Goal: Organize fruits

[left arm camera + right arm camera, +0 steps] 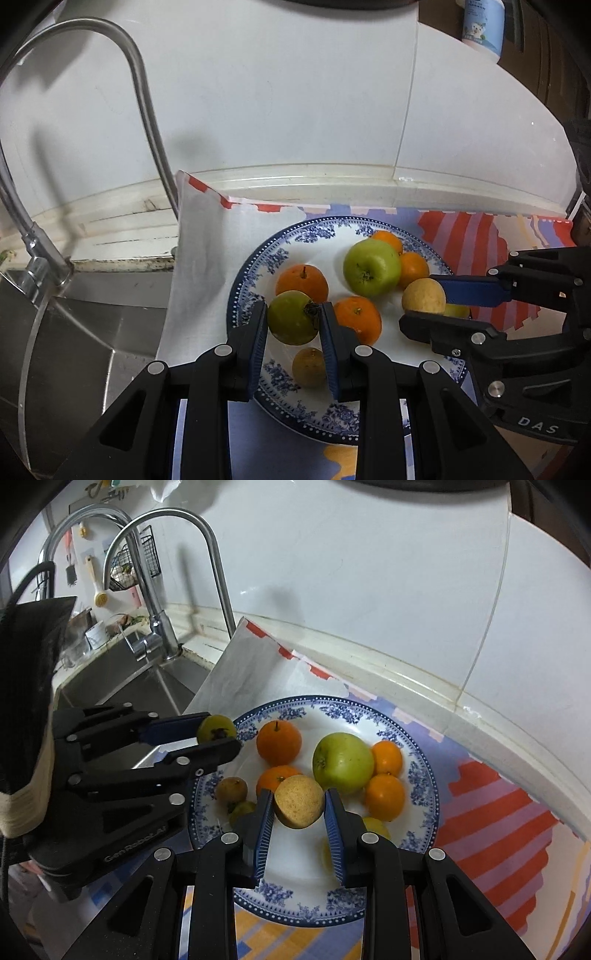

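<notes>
A round white plate (424, 771) with a blue floral rim is sitting on a patterned cloth (491, 812) spread over the bench, just right of a steel sink (122, 679) with a curved tap (218, 576). On the plate, four oranges are showing: one (279, 741) toward the sink side, one (275, 775) near the plate's middle, and two (386, 757) (384, 796) stacked at the far side of a large green apple (342, 762) lying at the plate's centre. One small brown fruit (231, 789) and a small greenish one (242, 810) are resting near the plate's sink-side rim, and a yellow fruit (376, 827) is partly hidden behind the right gripper. The left gripper (293, 319) is hovering over the plate's sink-side edge, its jaws closing on a small green fruit (291, 322) with a dark stem end. The right gripper (299, 805) is reaching in over the plate's near edge, its jaws pinching a tan, speckled round fruit (298, 801) held just above the plate.
</notes>
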